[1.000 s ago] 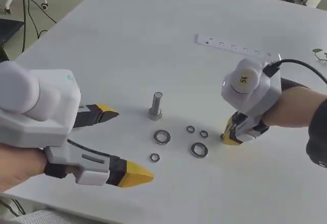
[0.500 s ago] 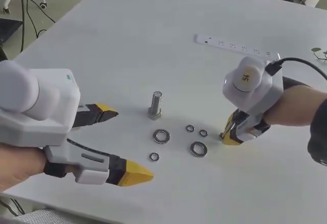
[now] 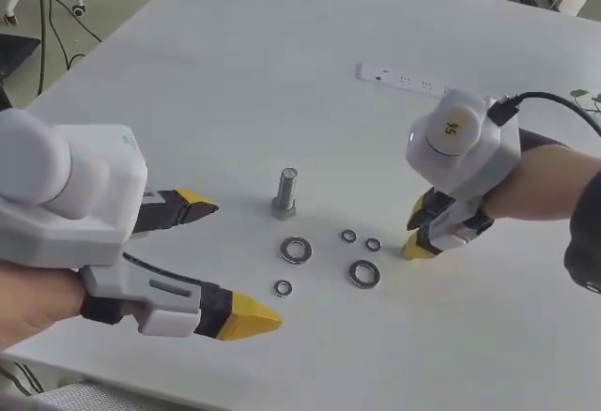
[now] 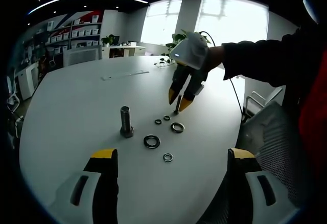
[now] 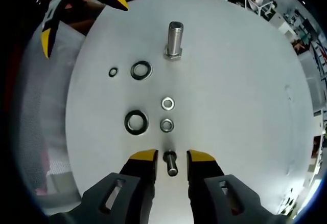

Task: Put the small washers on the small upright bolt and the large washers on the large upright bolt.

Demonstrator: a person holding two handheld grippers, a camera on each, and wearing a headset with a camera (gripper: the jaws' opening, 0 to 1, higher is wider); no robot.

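Right gripper (image 3: 414,234), sticker (image 3: 453,130) perhaps "54", small bolt (image 5: 170,163) between parted fingers (image 5: 144,157)

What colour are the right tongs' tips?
Yellow on the right tongs, best seen in the right gripper view.

Yellow-tipped tongs (image 5: 172,156), silver washers (image 5: 137,122), white table (image 3: 235,73)

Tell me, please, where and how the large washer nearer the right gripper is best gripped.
Probably by its band: one jaw tip in the hole and the other outside the rim, coming straight down from above. The large washer lies flat on the table, so its thin edge offers little to pinch from the side, while its hole looks wide enough for a tip.
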